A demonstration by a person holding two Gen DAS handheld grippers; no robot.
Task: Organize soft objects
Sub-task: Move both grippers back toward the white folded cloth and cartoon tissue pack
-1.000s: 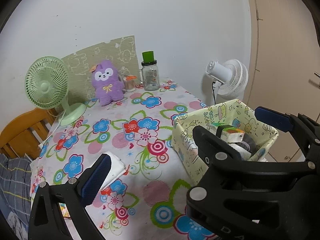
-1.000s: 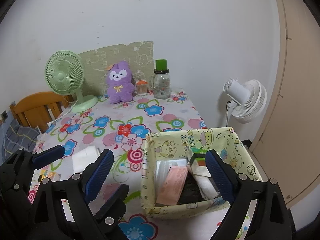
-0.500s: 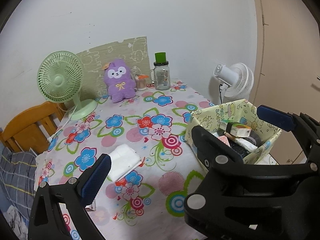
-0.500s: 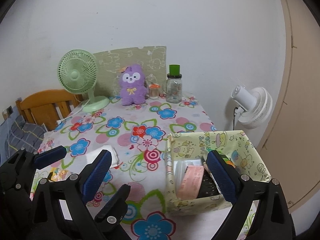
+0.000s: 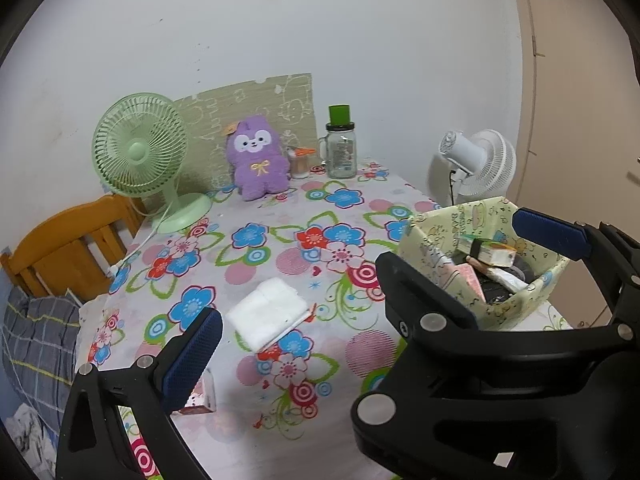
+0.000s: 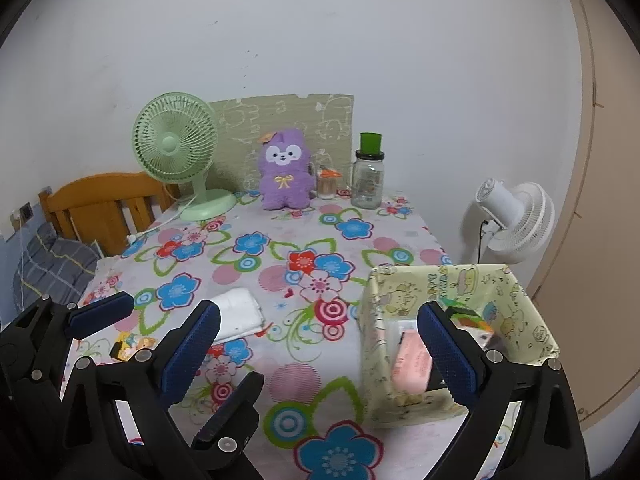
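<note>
Two hand-held grippers hovered over the near edge of a table under a flowered cloth (image 5: 344, 200), both pointing toward the far wall at 12 o'clock.

The right gripper (image 6: 320, 316) stood wide. Its jaws had just been opening, and nothing was between its blue pads except open tablecloth. The left gripper (image 6: 190, 340) sat just beside it at 9 o'clock, also spread wide and empty. In its own camera only one of its fingers (image 5: 192, 356) showed, as the right gripper blocked the other side.

A folded white cloth (image 5: 267, 314) lay flat on the table ahead of the left gripper, at about 11 o'clock from the right gripper and clear of both. A purple plush toy (image 5: 258, 158) sat upright at the far edge, at 12 o'clock, against a green patterned board (image 5: 256, 96).

A pale yellow fabric basket (image 6: 404, 288) with cartoon prints stood at the table's near right corner, at 2 o'clock from the right gripper. It held a pink packet (image 6: 412, 360) and other small items that were hard to make out.

A green desk fan (image 5: 140, 152) stood at 10 o'clock of the plush. A glass jar with a green lid (image 5: 341, 148) stood at its 3 o'clock, with a small cup (image 5: 299, 162) between them. A small printed packet (image 6: 130, 346) lay near the table's left edge at 8 o'clock. A white fan (image 6: 516, 216) stood beyond the table at 2 o'clock, and a wooden frame (image 6: 100, 200) at 9 o'clock.
</note>
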